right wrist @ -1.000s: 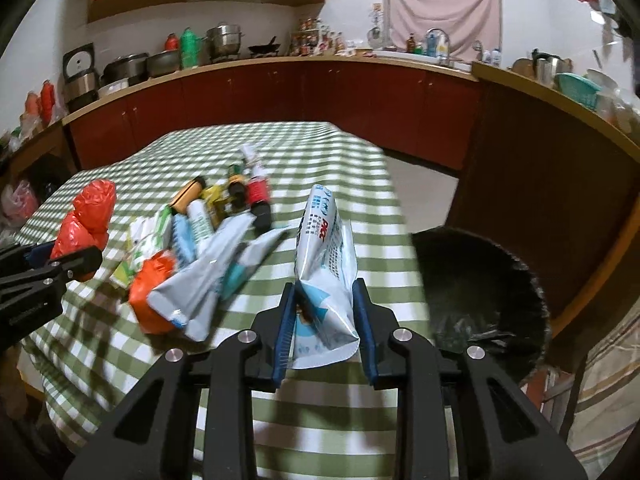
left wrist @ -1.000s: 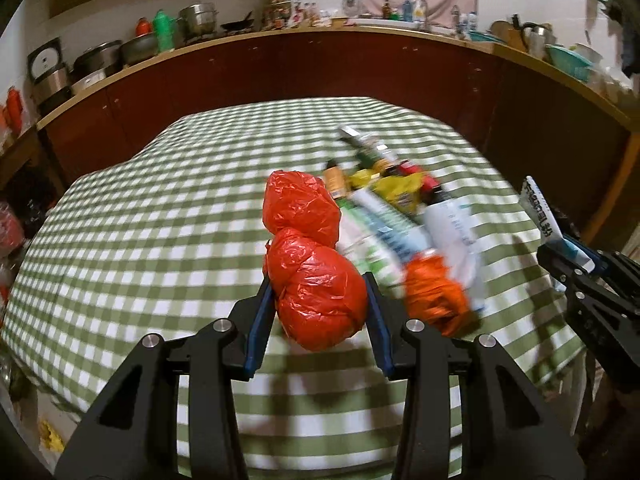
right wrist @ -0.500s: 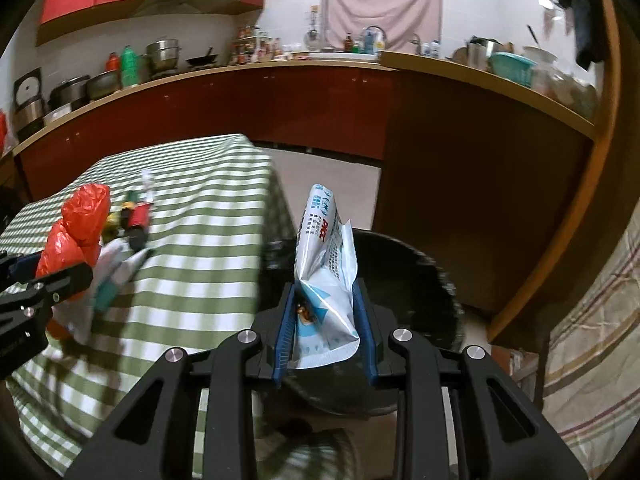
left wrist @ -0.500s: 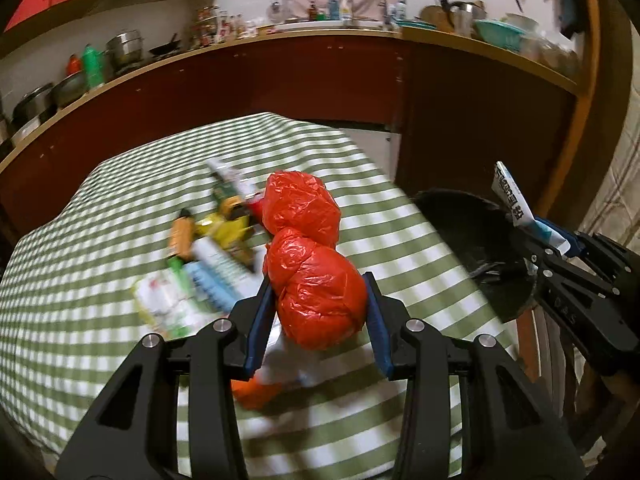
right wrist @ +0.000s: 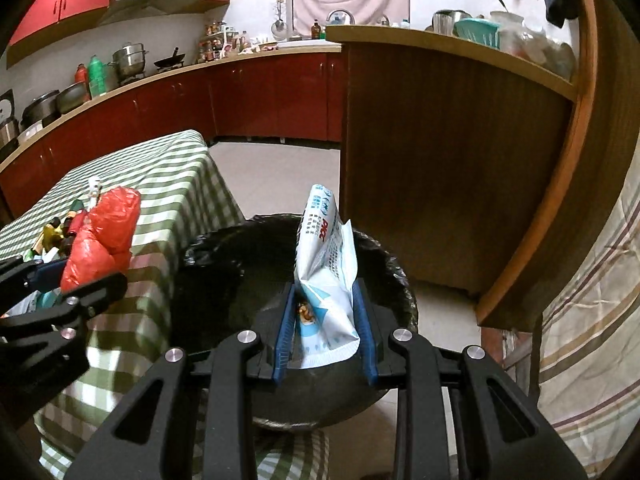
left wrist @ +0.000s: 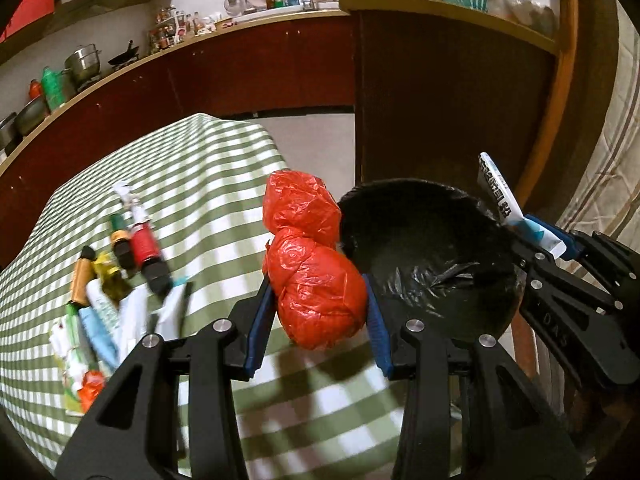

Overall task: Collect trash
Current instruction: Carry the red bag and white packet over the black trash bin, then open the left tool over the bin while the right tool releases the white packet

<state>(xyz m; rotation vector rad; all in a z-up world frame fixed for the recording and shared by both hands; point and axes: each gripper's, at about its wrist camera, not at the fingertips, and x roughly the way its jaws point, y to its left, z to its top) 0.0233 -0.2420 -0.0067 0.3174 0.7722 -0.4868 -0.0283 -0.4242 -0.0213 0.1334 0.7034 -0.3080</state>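
Observation:
My left gripper (left wrist: 318, 300) is shut on a knotted red plastic bag (left wrist: 312, 264), held over the table's right edge beside the bin. The red bag (right wrist: 100, 236) also shows at the left of the right wrist view, with the left gripper (right wrist: 60, 280) under it. My right gripper (right wrist: 325, 312) is shut on a white and blue snack packet (right wrist: 326, 256), held upright above the black-lined trash bin (right wrist: 224, 276). In the left wrist view the bin (left wrist: 424, 256) opens just right of the red bag, and the right gripper (left wrist: 548, 246) with the packet (left wrist: 500, 196) hangs over its far rim.
More trash lies on the green checked tablecloth (left wrist: 200, 184): small bottles (left wrist: 140, 248), tubes and wrappers (left wrist: 96, 320). A tall wooden cabinet (right wrist: 440, 160) stands right behind the bin. A striped curtain (right wrist: 592, 300) hangs at the right. Red kitchen counters (right wrist: 200, 96) run along the back.
Both grippers have swung right, off the table's middle toward the bin, each keeping its load. The bin now fills the view under the right gripper; the trash pile has slid to the left.

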